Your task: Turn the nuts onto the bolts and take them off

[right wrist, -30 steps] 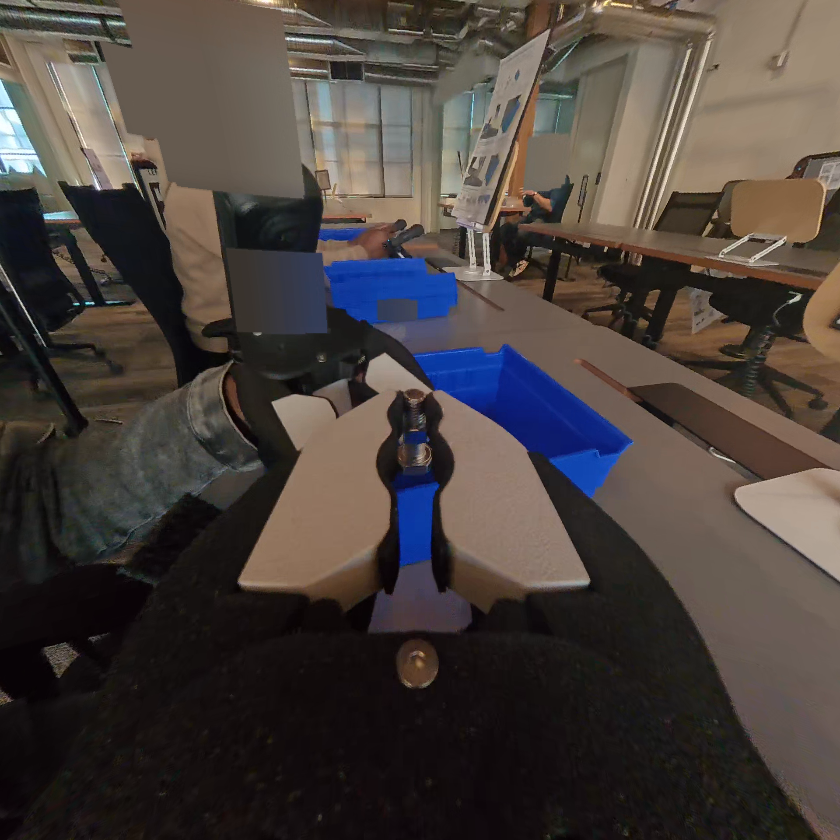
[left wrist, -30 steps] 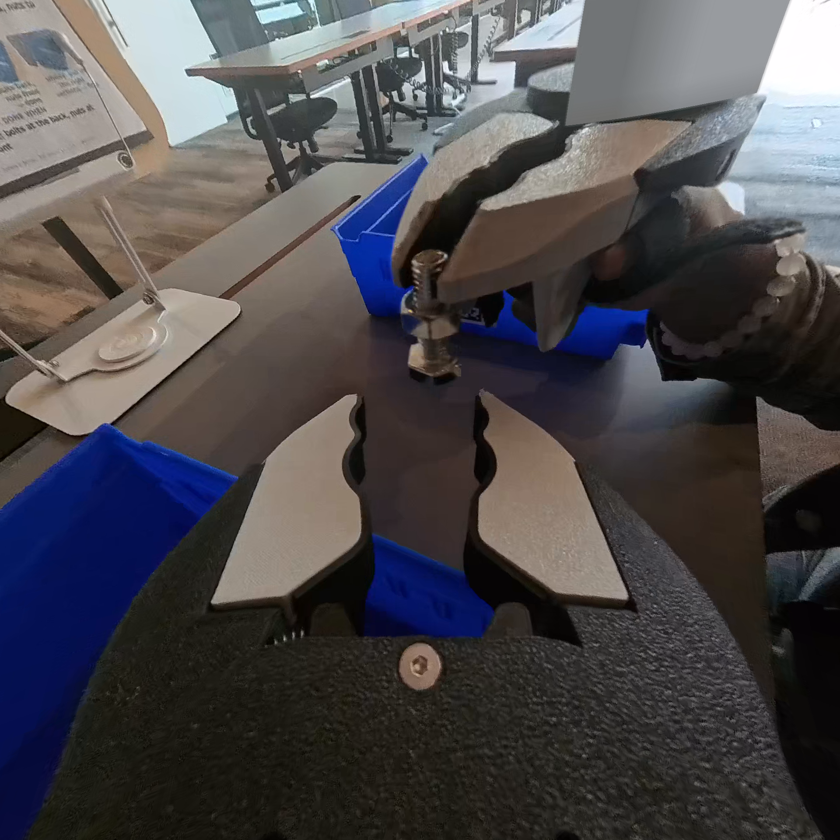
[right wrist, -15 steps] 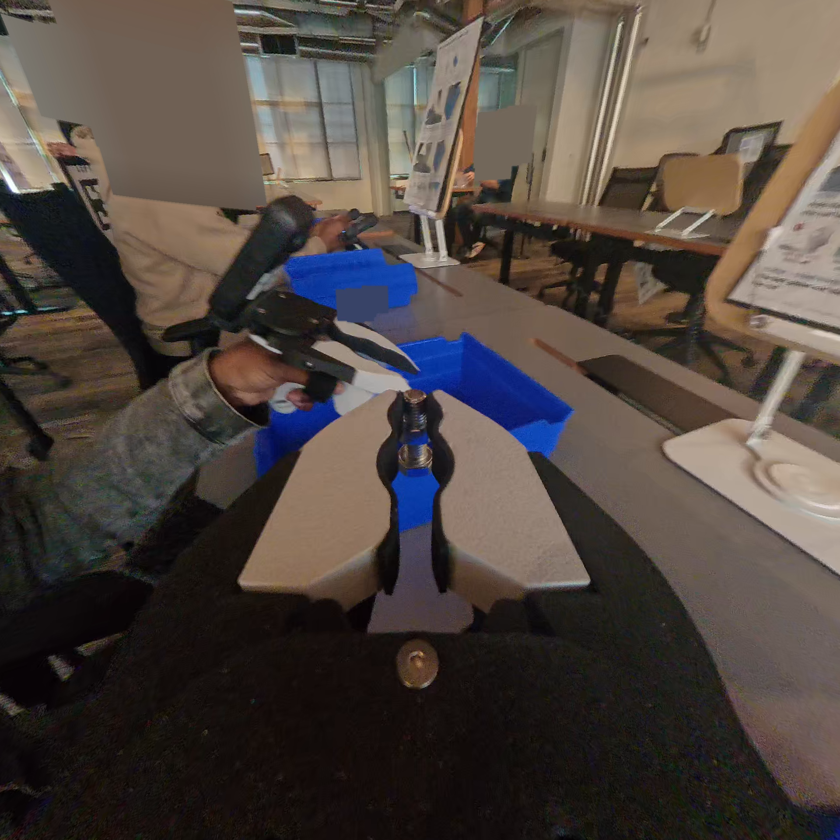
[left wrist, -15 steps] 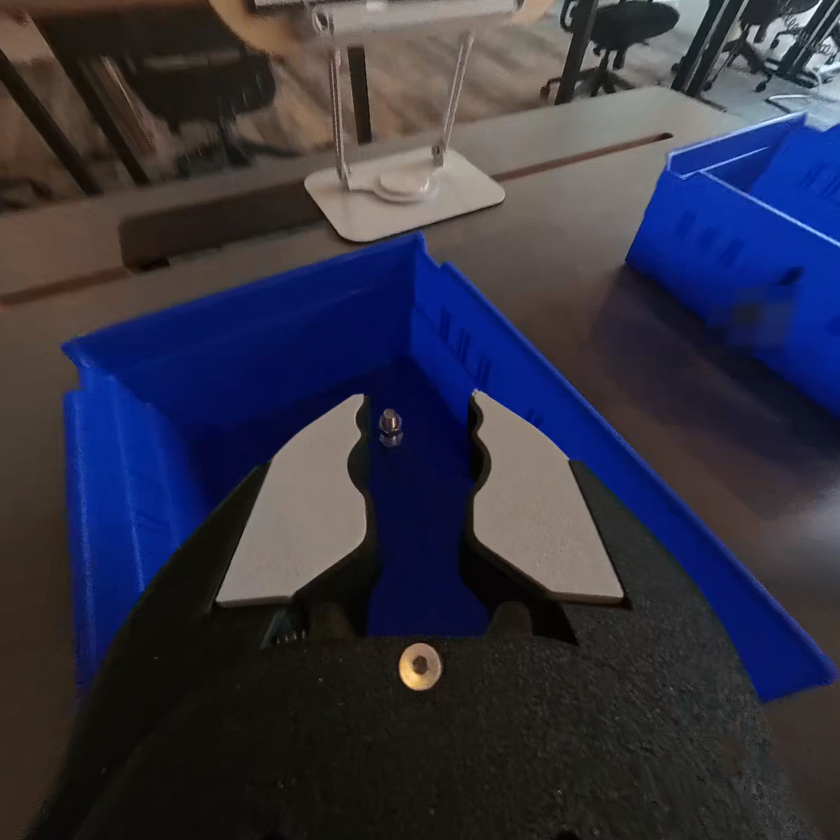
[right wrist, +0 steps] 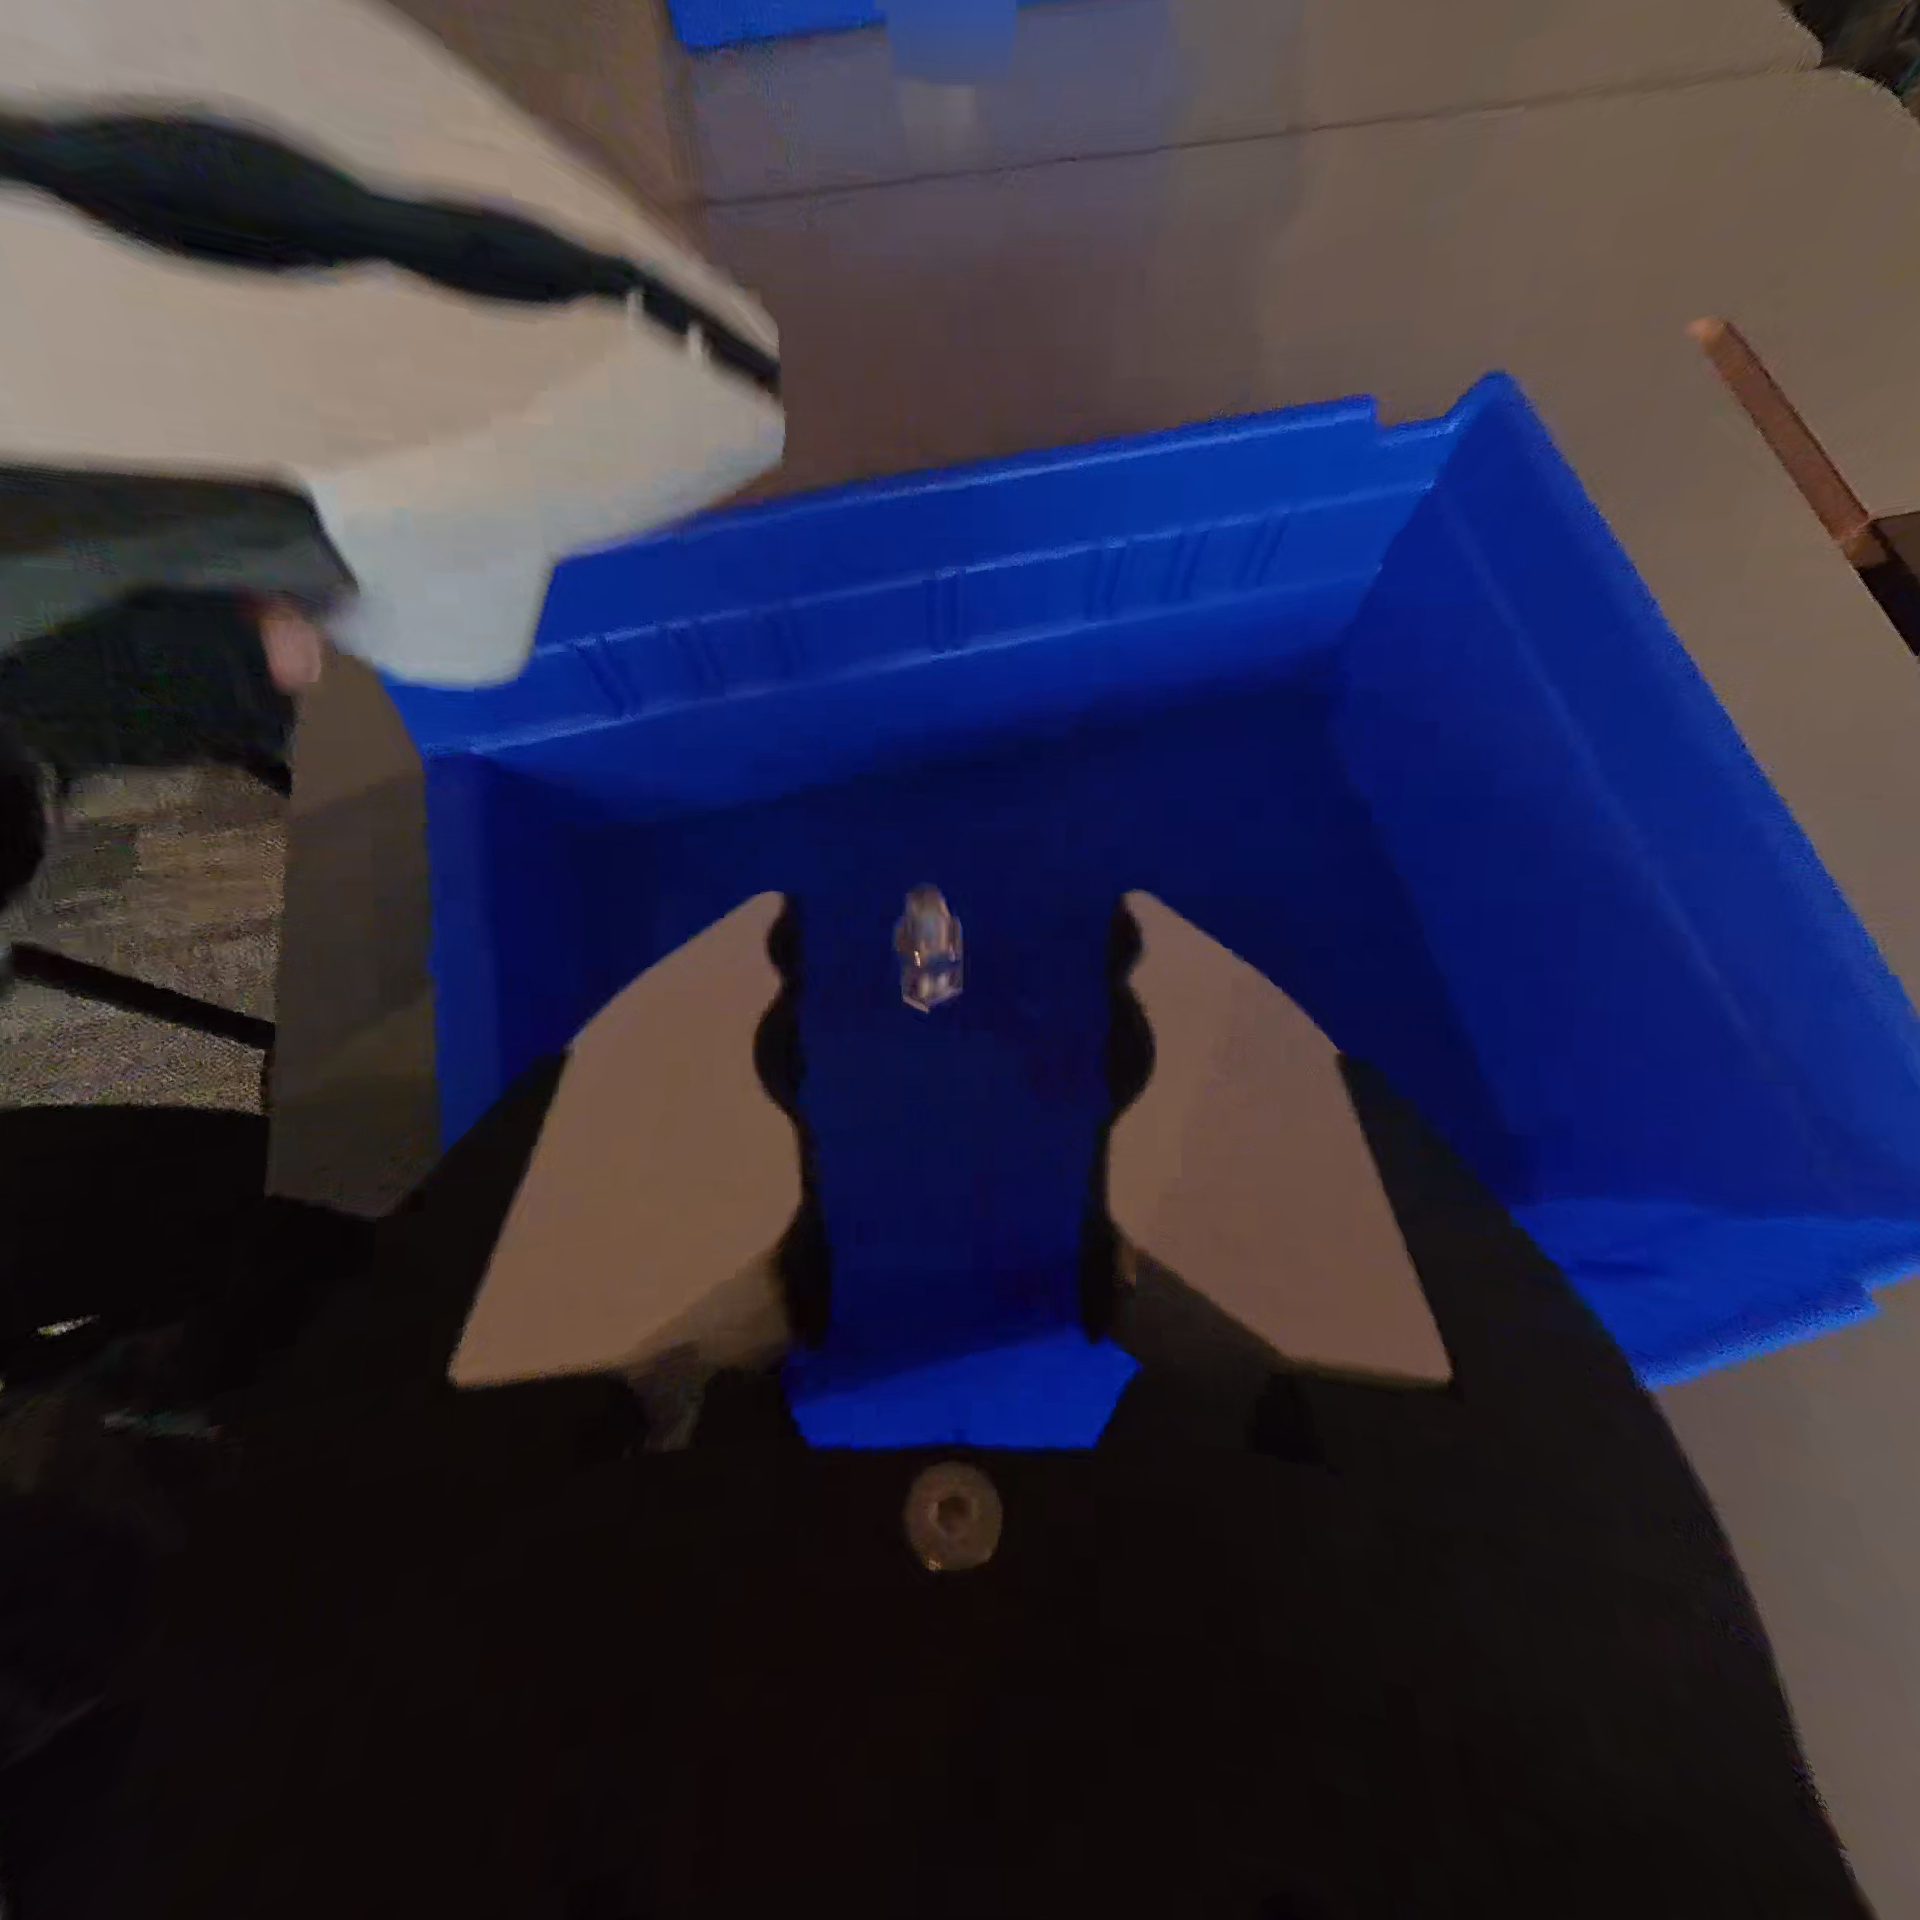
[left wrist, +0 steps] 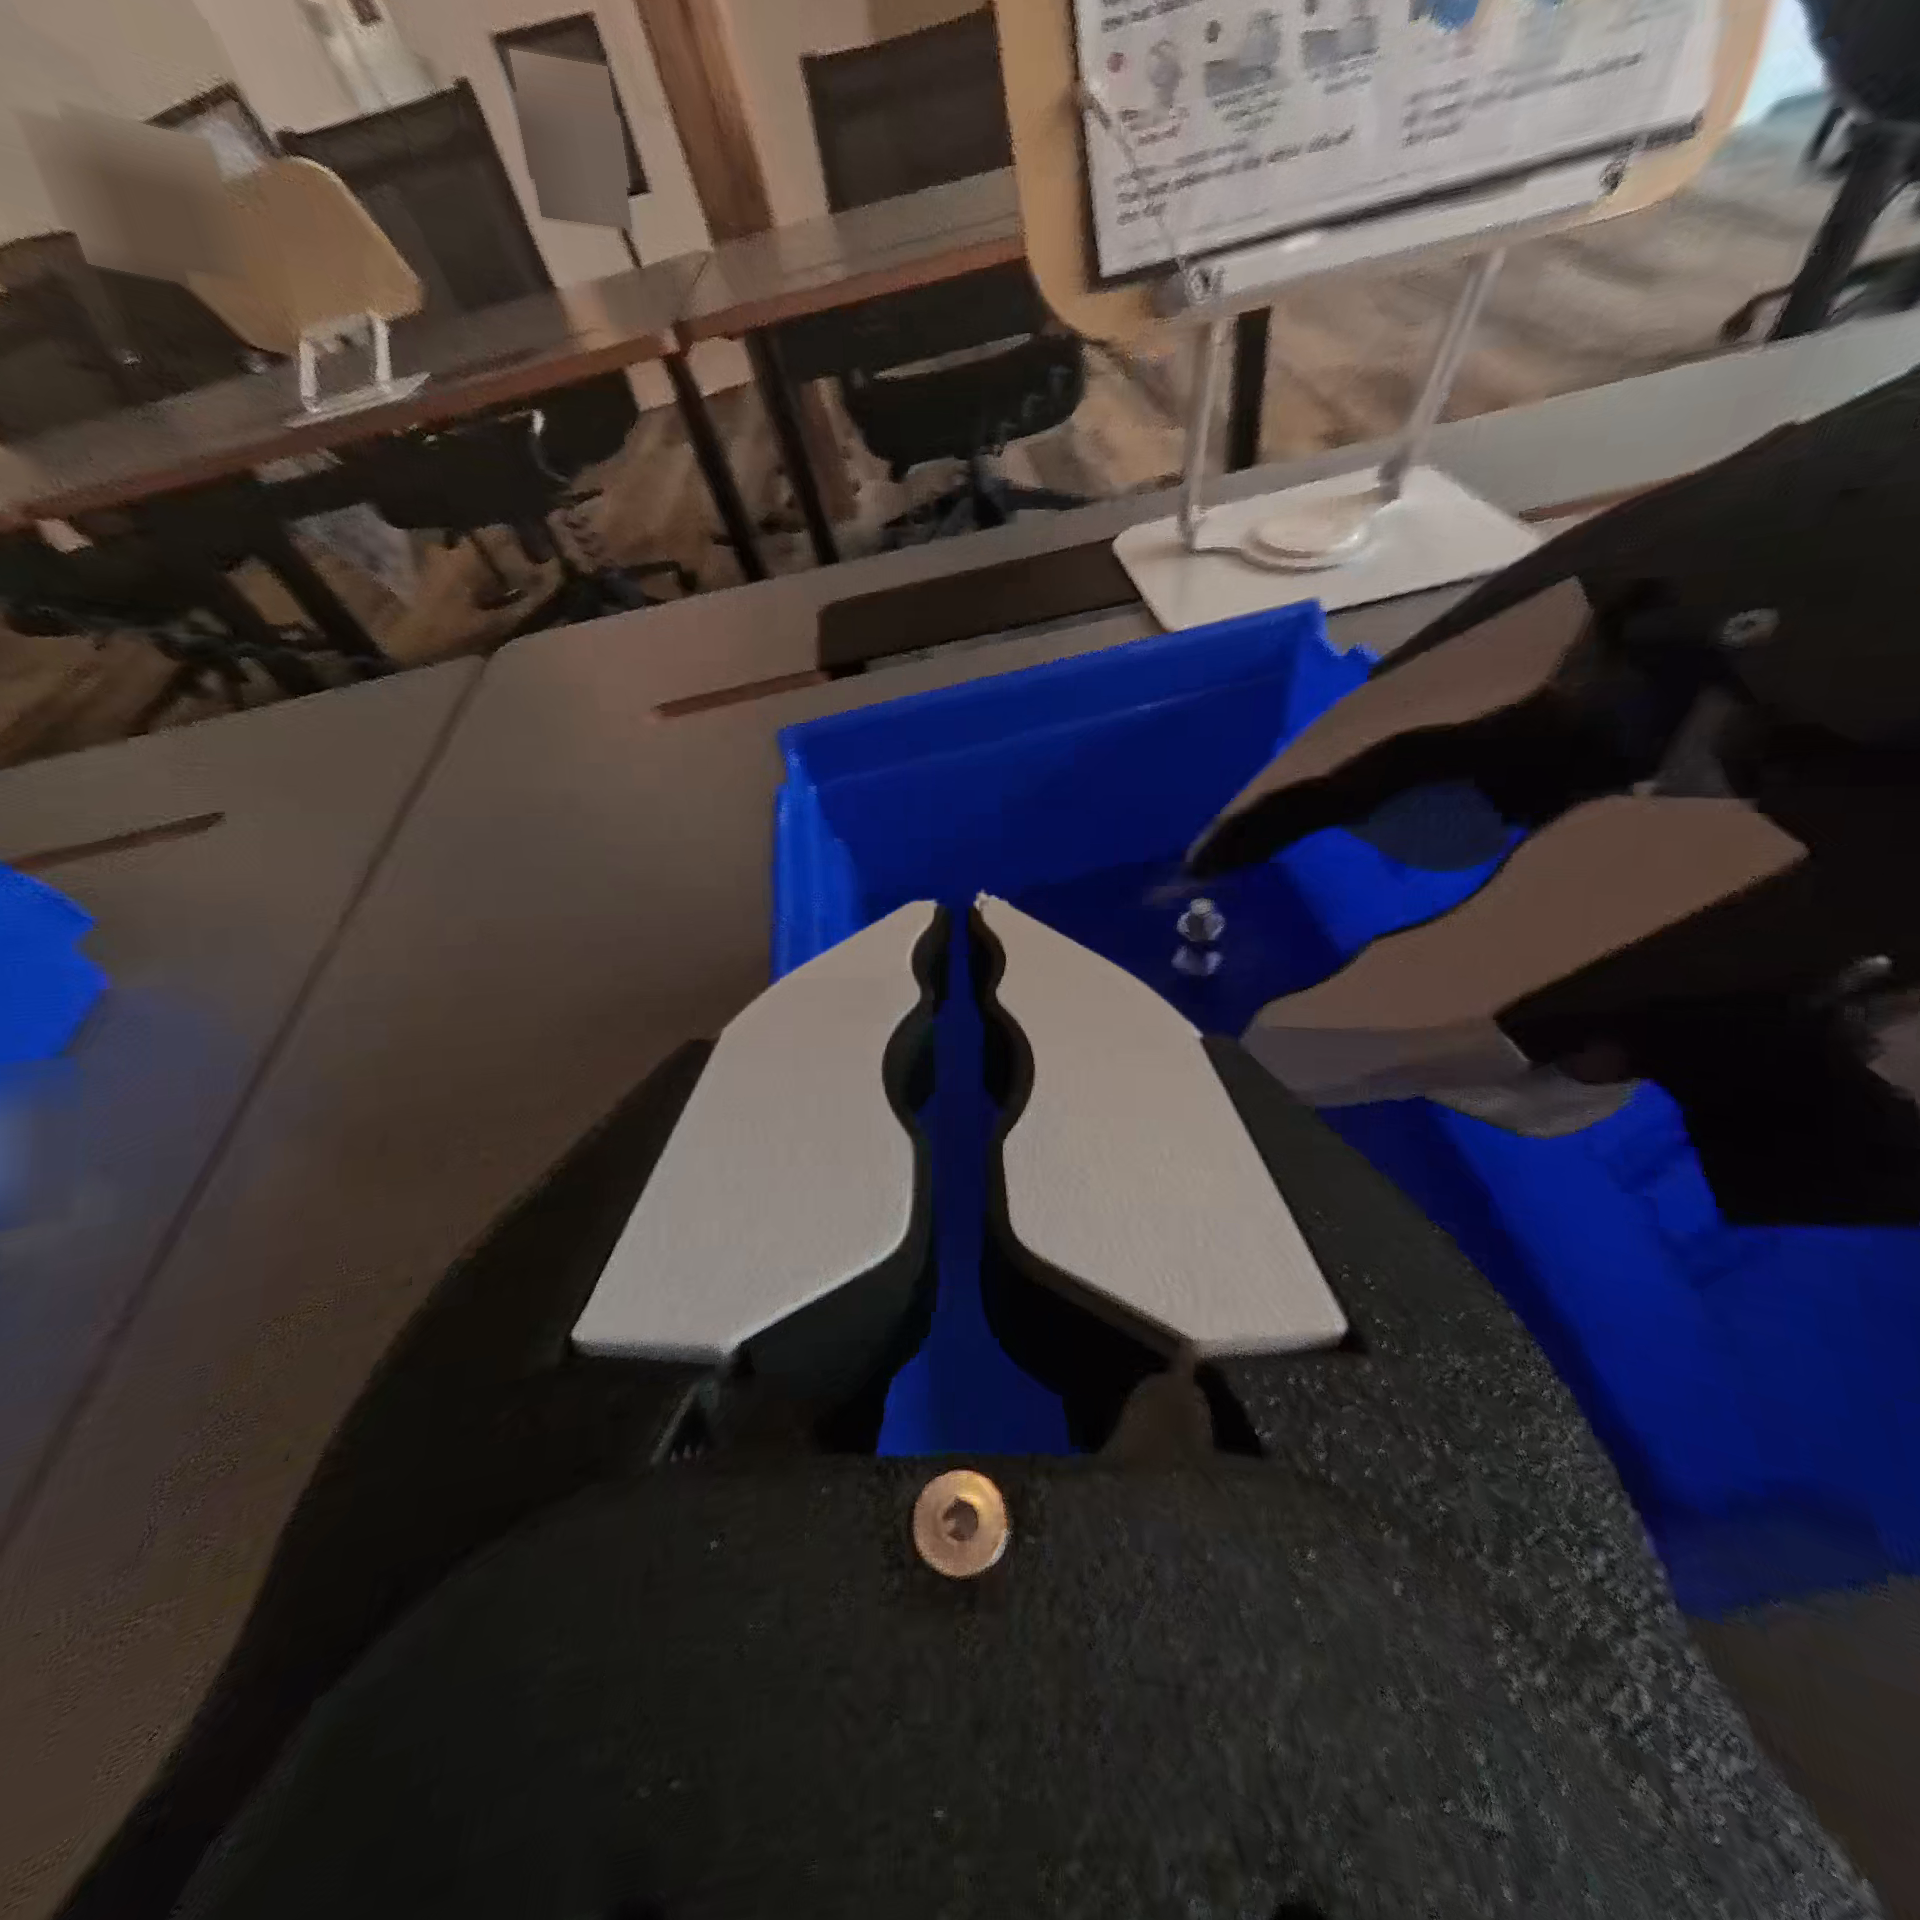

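A blue bin (right wrist: 1403, 665) sits on the grey table. A small bolt with a nut (right wrist: 928, 948), blurred, is inside it; I cannot tell if it rests on the bin floor. My right gripper (right wrist: 954, 920) is open and empty just above the bin, with the bolt showing between its fingers. In the left wrist view the right gripper (left wrist: 1226, 940) reaches in from the right over the bin (left wrist: 1039, 707) and the bolt (left wrist: 1200, 935). My left gripper (left wrist: 961, 914) is shut and empty at the bin's near left corner. It also shows in the right wrist view (right wrist: 364, 312), upper left.
A sign on a clear stand (left wrist: 1330, 540) stands behind the bin. Another blue bin (left wrist: 42, 966) is at the far left. A further blue bin (right wrist: 779, 21) lies farther along the table. Tables and office chairs (left wrist: 966, 384) fill the room behind. About 7 centimeters separates my left fingertips from my right.
My right gripper swung down over the bin, opened, and no longer holds the bolt with the nut. My left gripper has shut and drawn back from inside the bin.
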### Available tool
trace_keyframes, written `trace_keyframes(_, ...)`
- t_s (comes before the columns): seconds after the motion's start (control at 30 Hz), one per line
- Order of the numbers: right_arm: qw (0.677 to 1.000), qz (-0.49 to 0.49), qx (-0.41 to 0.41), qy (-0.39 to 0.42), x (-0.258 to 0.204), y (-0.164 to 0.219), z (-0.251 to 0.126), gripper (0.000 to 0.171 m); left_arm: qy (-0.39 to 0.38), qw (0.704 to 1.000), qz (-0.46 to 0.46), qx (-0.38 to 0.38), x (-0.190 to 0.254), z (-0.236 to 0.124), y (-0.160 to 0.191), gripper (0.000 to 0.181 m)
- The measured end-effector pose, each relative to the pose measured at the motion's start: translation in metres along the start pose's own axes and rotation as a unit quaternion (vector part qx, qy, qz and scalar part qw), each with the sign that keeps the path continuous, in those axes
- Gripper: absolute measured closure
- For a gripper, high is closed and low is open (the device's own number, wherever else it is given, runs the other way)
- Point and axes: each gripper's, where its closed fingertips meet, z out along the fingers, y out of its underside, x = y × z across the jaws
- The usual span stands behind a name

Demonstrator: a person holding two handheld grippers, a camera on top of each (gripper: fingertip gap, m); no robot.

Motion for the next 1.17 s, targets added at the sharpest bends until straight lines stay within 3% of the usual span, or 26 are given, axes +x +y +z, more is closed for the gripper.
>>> trace_keyframes(0.1, 0.994, 0.029, 0.102, 0.016, -0.001, -0.020, -0.033, 0.106, 0.026, 0.992, -0.086, 0.090, 0.027, -0.018, -0.032, 0.176)
trace_keyframes(0.17, 0.974, 0.068, 0.205, 0.060, 0.003, -0.023, -0.084, 0.109, 0.101, 0.978, -0.110, 0.144, 0.084, -0.040, -0.055, 0.181)
trace_keyframes(0.23, 0.933, 0.124, 0.308, 0.136, 0.011, -0.001, -0.142, 0.121, 0.153, 0.971, -0.096, 0.159, 0.152, -0.055, -0.056, 0.181)
trace_keyframes(0.3, 0.887, 0.169, 0.358, 0.239, 0.020, 0.045, -0.185, 0.140, 0.160, 0.976, -0.062, 0.137, 0.214, -0.051, -0.034, 0.181)
trace_keyframes(0.37, 0.858, 0.194, 0.320, 0.351, 0.030, 0.103, -0.200, 0.139, 0.132, 0.986, -0.029, 0.093, 0.254, -0.027, 0.003, 0.181)
trace_keyframes(0.43, 0.846, 0.230, 0.250, 0.410, 0.038, 0.149, -0.196, 0.128, 0.130, 0.990, -0.036, 0.030, 0.279, 0.000, 0.037, 0.181)
trace_keyframes(0.53, 0.833, 0.256, 0.172, 0.459, 0.045, 0.187, -0.187, 0.122, 0.087, 0.994, -0.068, -0.021, 0.270, 0.029, 0.059, 0.181)
trace_keyframes(0.63, 0.837, 0.257, 0.138, 0.462, 0.045, 0.203, -0.176, 0.113, 0.088, 0.990, -0.101, -0.037, 0.256, 0.039, 0.062, 0.165)
trace_keyframes(0.73, 0.836, 0.265, 0.123, 0.465, 0.047, 0.209, -0.174, 0.101, 0.085, 0.988, -0.100, -0.085, 0.250, 0.047, 0.076, 0.135)
trace_keyframes(0.97, 0.817, 0.315, 0.036, 0.481, 0.058, 0.235, -0.167, 0.096, 0.039, 0.977, -0.115, -0.175, 0.237, 0.062, 0.100, 0.123)
trace_keyframes(1.07, 0.815, 0.346, -0.003, 0.465, 0.059, 0.248, -0.160, 0.094, 0.010, 0.978, -0.088, -0.190, 0.233, 0.067, 0.103, 0.140)
trace_keyframes(1.17, 0.817, 0.359, -0.034, 0.450, 0.061, 0.255, -0.152, 0.081, 0.016, 0.978, -0.087, -0.189, 0.233, 0.069, 0.102, 0.142)
